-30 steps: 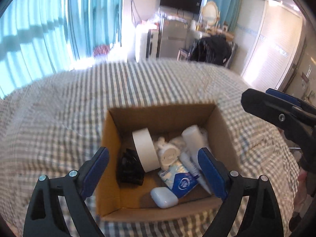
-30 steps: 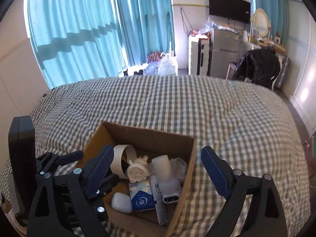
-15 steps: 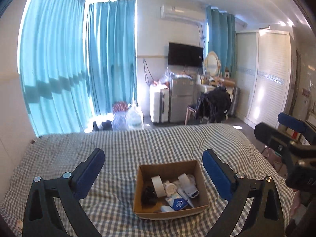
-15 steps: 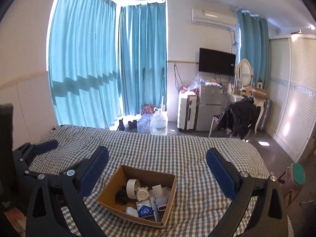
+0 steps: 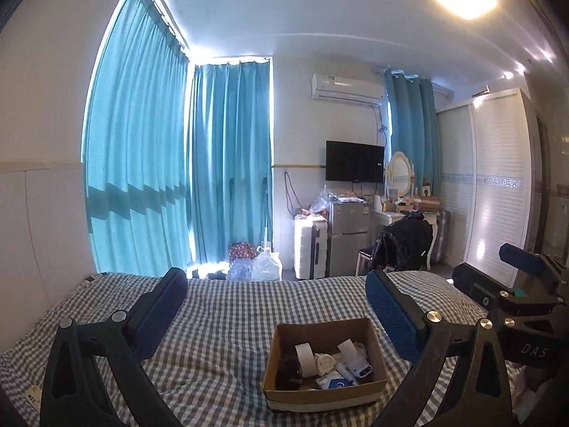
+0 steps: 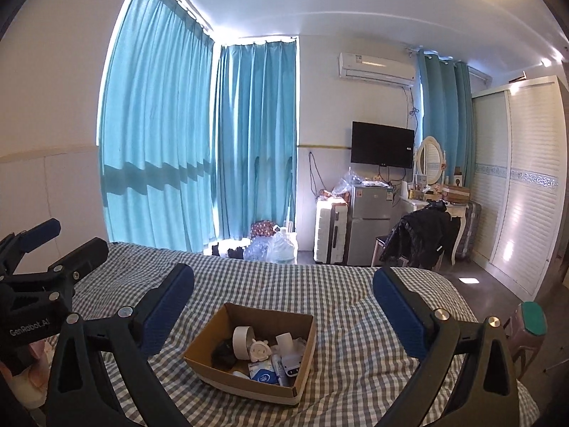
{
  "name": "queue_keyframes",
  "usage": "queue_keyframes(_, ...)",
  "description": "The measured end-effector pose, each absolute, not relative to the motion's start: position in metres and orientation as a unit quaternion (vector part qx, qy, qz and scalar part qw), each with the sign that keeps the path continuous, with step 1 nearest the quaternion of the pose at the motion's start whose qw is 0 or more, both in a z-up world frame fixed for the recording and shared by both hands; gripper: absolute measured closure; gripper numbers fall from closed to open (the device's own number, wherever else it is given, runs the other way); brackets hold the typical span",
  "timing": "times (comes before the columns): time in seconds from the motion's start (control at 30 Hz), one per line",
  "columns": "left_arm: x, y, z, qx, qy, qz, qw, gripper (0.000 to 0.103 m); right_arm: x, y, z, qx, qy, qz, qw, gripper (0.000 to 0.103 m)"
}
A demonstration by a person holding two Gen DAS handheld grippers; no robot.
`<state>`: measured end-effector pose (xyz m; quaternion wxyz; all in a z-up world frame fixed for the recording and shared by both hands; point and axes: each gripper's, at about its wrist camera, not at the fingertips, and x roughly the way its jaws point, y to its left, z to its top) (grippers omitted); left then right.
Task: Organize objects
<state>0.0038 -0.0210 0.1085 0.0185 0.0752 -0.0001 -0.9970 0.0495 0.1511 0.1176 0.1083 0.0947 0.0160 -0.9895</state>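
A bed (image 5: 220,320) is covered in a grey-and-white checked cloth. On it sits a brown cardboard box (image 5: 322,395) holding a white tape roll (image 5: 304,354), a black item (image 5: 288,373), a blue-and-white packet (image 5: 332,383) and other white things (too small to tell apart). Teal curtains (image 5: 142,163) hang by white walls. The television (image 5: 354,161) is black, the small fridge (image 5: 347,238) silver-grey, the wardrobe (image 5: 498,192) white. Both grippers are black with blue pads (image 5: 389,311).

A home bedroom: a checked bed (image 5: 227,320), teal curtains (image 5: 142,163), a wardrobe (image 5: 498,185), a dressing mirror (image 5: 400,174) and a wall television (image 5: 355,161).
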Motion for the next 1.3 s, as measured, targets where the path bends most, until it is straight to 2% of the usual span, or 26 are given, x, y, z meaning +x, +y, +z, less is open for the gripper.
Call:
queue_keyframes(0.27, 0.013, -0.015, 0.029, 0.092, -0.024, -0.994, 0.056, 0.0, 0.065, 0.148, 0.031, 0.071, 0.033, -0.993, 0.084, 0.002)
queue_keyframes(0.47, 0.013, -0.005, -0.012, 0.13, -0.039, -0.99, 0.045, 0.0, 0.059, 0.164, -0.023, 0.11, -0.005, -0.991, 0.078, 0.002)
queue_keyframes(1.3, 0.014, -0.005, -0.024, 0.16, -0.02, -0.986, 0.038, 0.0, 0.06, 0.151, -0.036, 0.132, 0.017, -0.988, 0.073, 0.002)
